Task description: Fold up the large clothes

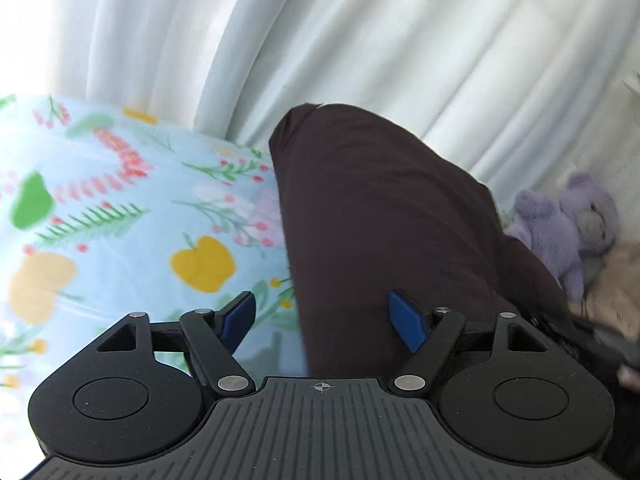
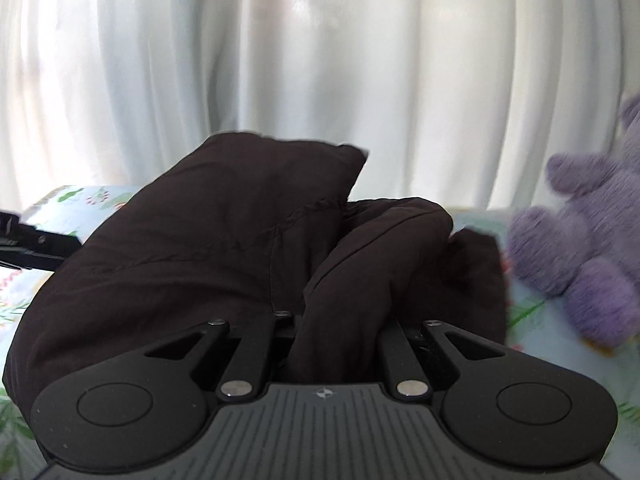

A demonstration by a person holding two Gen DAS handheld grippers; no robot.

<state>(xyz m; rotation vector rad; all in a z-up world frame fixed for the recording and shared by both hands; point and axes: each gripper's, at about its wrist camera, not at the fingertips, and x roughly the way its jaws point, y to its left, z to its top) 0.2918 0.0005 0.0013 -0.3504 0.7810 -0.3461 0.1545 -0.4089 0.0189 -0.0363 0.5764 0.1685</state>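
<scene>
My right gripper (image 2: 338,322) pinches the dark garment (image 2: 224,240) while my left gripper (image 1: 322,320) hangs spread; I'd grip the free edge before folding.

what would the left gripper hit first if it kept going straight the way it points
Probably the dark garment: the open left gripper points along its left edge, where it meets the floral sheet. Beyond is the white curtain. Depth is unclear.

The garment (image 1: 380,220) lies on the bedsheet (image 1: 120,220), curtain (image 1: 360,32) behind, plush toy (image 1: 568,220) right.
</scene>
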